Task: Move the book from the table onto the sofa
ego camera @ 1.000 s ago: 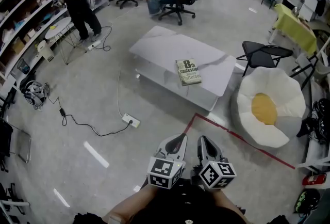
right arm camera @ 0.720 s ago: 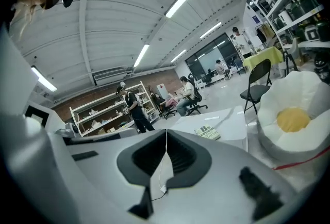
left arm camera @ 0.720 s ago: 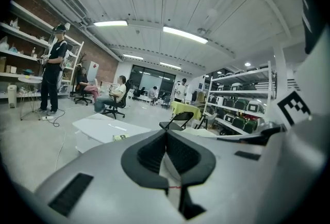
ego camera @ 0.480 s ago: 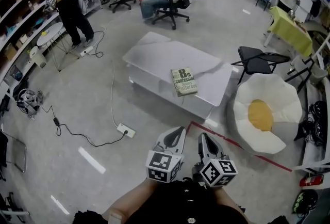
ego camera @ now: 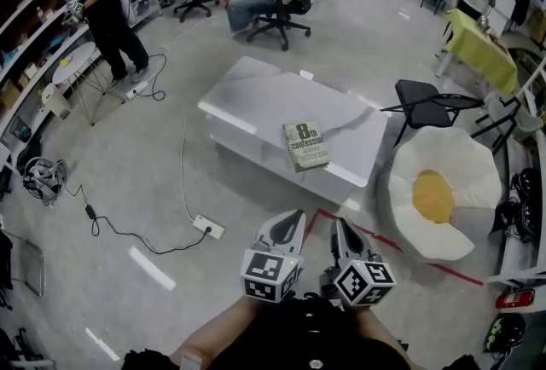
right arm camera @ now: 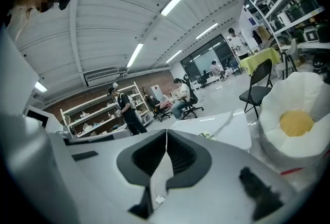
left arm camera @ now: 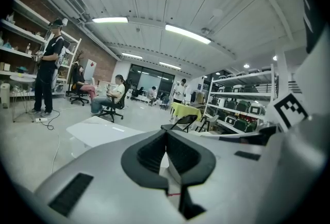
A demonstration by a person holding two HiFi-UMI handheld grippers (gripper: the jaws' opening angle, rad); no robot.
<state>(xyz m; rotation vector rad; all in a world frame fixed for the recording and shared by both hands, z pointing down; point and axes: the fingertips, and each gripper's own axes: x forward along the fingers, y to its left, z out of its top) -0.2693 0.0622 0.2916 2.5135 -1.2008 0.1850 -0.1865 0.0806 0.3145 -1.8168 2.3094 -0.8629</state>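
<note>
A greenish paperback book (ego camera: 305, 146) lies flat near the front edge of a low white table (ego camera: 256, 100); its corner shows as a book (right arm camera: 207, 135) in the right gripper view. To the right sits a white round sofa with a yellow centre (ego camera: 439, 189), the same sofa (right arm camera: 295, 125) seen from the right gripper. My left gripper (ego camera: 294, 218) and right gripper (ego camera: 341, 227) are held side by side close to my body, well short of the table. Both are shut with nothing between their jaws, as left gripper (left arm camera: 166, 135) and right gripper (right arm camera: 166, 138) show.
A black folding chair (ego camera: 426, 95) stands behind the sofa. Red tape (ego camera: 384, 240) marks the floor between me and the table. A power strip with cable (ego camera: 209, 228) lies on the floor at left. Seated and standing people, shelves (ego camera: 34, 27) and a yellow-green table (ego camera: 482, 49) ring the room.
Both grippers have moved forward together with me toward the table; the table, book and sofa sit nearer and lower in the head view. The jaws stayed shut.
</note>
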